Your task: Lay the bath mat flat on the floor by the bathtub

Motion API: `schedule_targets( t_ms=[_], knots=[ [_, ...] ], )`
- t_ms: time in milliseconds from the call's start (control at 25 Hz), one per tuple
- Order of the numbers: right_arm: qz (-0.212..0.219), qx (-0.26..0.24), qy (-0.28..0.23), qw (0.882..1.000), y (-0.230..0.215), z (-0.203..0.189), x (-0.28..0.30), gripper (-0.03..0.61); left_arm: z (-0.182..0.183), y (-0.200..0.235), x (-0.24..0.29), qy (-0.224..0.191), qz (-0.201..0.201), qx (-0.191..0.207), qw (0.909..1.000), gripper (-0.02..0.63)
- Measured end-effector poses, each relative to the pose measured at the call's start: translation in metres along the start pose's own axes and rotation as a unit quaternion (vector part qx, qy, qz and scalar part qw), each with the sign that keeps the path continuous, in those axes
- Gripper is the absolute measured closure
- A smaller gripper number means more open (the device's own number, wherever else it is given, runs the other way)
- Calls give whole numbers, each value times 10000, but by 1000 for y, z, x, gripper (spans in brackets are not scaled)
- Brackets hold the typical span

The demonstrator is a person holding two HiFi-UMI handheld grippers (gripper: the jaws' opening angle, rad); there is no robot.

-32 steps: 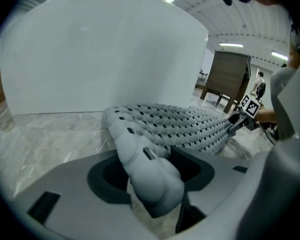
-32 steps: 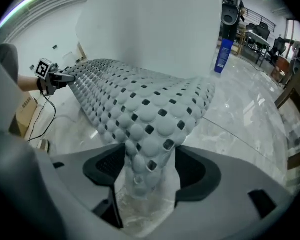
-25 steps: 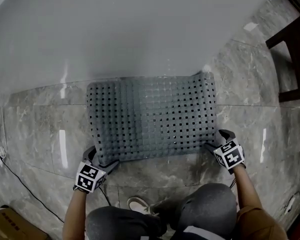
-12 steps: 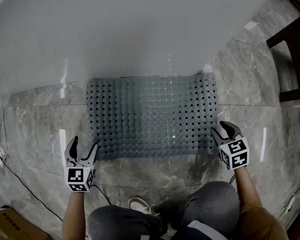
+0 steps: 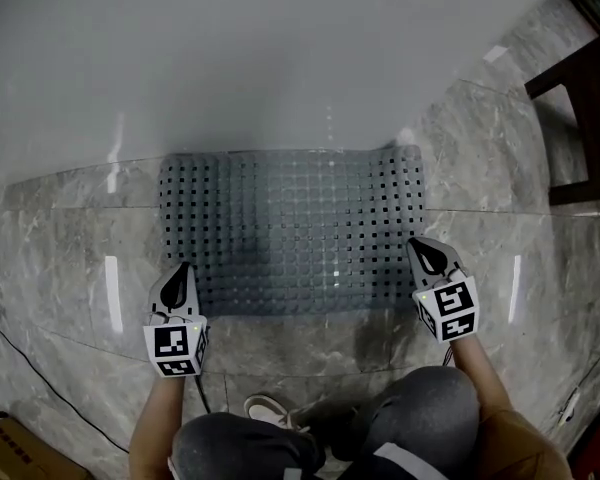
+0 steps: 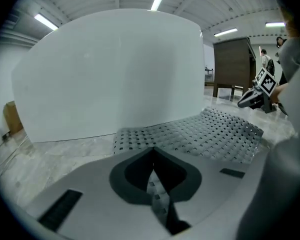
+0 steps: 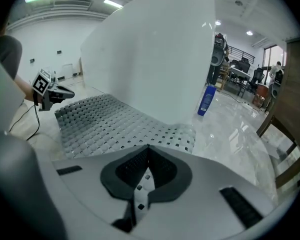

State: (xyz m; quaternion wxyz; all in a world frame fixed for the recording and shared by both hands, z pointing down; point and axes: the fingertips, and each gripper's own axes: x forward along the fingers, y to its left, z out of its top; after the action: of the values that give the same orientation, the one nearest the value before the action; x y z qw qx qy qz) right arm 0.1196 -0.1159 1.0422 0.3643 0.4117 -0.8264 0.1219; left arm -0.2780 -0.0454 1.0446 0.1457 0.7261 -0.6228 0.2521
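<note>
The grey perforated bath mat lies flat on the marble floor, its far edge against the white bathtub. My left gripper has its jaws shut, with the tips over the mat's near left corner. My right gripper is shut too, and its tips are at the mat's near right corner. In the left gripper view the mat stretches ahead beyond the shut left gripper, and holes of the mat show through the thin slit under the jaws. The right gripper view shows the same mat past the shut right gripper. Neither gripper lifts the mat.
A dark wooden chair stands at the right. A black cable runs across the floor at the left, near a cardboard box. A blue bottle stands beside the tub. The person's knees and a shoe are close behind the grippers.
A second ago both grippers held the mat's raised near corners. They let go, the left one drew back with its jaws wide, and now both are shut at the corners of the flat mat.
</note>
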Motion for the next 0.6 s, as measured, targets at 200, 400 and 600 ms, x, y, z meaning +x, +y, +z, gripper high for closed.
schedule_targets(
  t_ms=[200, 400, 600],
  knots=[
    [-84, 39, -92, 9999, -3, 2, 3, 574, 3, -4, 3, 14, 71, 38, 10000, 609],
    [-124, 37, -220, 9997, -4, 15, 8, 574, 17, -6, 11, -62, 115, 120, 9998, 609],
    [-155, -24, -351, 9993, -10, 25, 4, 574, 25, -12, 19, -132, 92, 77, 9998, 610]
  ],
)
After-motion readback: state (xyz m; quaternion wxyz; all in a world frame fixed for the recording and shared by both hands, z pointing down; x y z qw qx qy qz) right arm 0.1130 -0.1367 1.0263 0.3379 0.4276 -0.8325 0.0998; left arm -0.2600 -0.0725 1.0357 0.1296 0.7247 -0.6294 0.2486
